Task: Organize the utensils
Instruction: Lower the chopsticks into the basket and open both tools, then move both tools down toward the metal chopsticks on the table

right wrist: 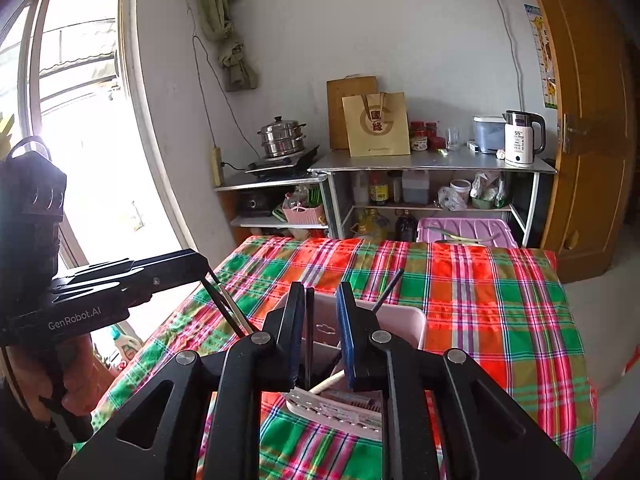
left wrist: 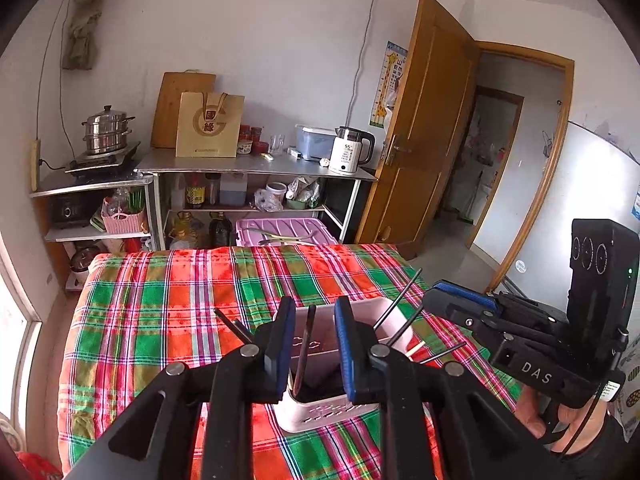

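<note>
- A pink utensil holder (left wrist: 320, 380) stands on the plaid tablecloth (left wrist: 160, 320), directly below both grippers.
- The left gripper (left wrist: 310, 352) hovers over the holder's mouth with its blue-padded fingers (left wrist: 344, 344) apart; a dark chopstick (left wrist: 306, 344) rises in the gap, and whether either pad touches it cannot be told.
- Seen from the right wrist, the right gripper (right wrist: 320, 332) also hangs over the holder (right wrist: 400, 320), fingers apart; a dark chopstick (right wrist: 309, 336) stands just beside its left pad, contact unclear.
- In the left wrist view the right gripper (left wrist: 460, 300) reaches toward the holder's right side, where three dark chopsticks (left wrist: 400, 300) fan up and outward.
- Two more dark sticks (left wrist: 232, 326) lean off the holder's left side, tips pointing up and away.
- One pale, wooden-looking utensil (right wrist: 326, 382) lies slanted inside the holder, its end pointing toward the right gripper's pad.
- All the sticks stand roughly upright, long axes tilted away from the holder's centre.
</note>
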A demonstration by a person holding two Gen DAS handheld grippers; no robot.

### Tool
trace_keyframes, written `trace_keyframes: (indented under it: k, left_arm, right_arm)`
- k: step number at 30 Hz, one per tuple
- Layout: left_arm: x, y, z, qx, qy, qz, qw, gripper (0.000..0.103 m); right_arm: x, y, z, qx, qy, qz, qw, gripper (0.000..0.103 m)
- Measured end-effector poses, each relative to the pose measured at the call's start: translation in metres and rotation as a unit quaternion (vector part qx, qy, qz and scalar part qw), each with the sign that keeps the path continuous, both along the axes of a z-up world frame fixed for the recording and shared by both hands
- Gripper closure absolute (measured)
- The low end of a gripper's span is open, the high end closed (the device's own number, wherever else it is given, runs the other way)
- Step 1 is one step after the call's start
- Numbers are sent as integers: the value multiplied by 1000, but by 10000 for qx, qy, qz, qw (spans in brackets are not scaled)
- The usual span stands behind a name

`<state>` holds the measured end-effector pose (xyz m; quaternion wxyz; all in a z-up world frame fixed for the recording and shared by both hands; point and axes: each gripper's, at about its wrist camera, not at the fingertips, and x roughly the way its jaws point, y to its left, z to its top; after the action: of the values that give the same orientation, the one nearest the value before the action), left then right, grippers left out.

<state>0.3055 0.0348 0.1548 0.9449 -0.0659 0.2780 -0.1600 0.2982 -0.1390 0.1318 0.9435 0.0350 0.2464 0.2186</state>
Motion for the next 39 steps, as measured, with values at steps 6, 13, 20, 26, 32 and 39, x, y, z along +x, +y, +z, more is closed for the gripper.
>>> trace_keyframes:
  k: [6, 13, 20, 26, 32, 39]
  left_arm:
    - [-39, 2, 10, -67, -245, -42, 9997, 82]
    - [-97, 5, -10, -72, -345, -20, 9994, 82]
    - [-145, 14, -60, 83, -86, 147, 9998, 82]
    - [-171, 26, -99, 76, 264, 267, 9993, 82]
    - [-183, 23, -134, 277, 639, 187, 9974, 81]
    - [-175, 17, -169, 372, 1137, 126, 9927, 81]
  right_arm:
    - [-32, -15, 13, 120, -245, -34, 9996, 86]
    - [-82, -21, 0, 21, -387, 100, 9992, 86]
    - [-124, -32, -40, 22, -150, 200, 9997, 86]
    - [-144, -43, -69, 182, 111, 154, 9997, 86]
    - [-158, -42, -97, 223, 398, 199, 9988, 86]
    - [-159, -33, -123, 239, 716, 293, 9967, 86]
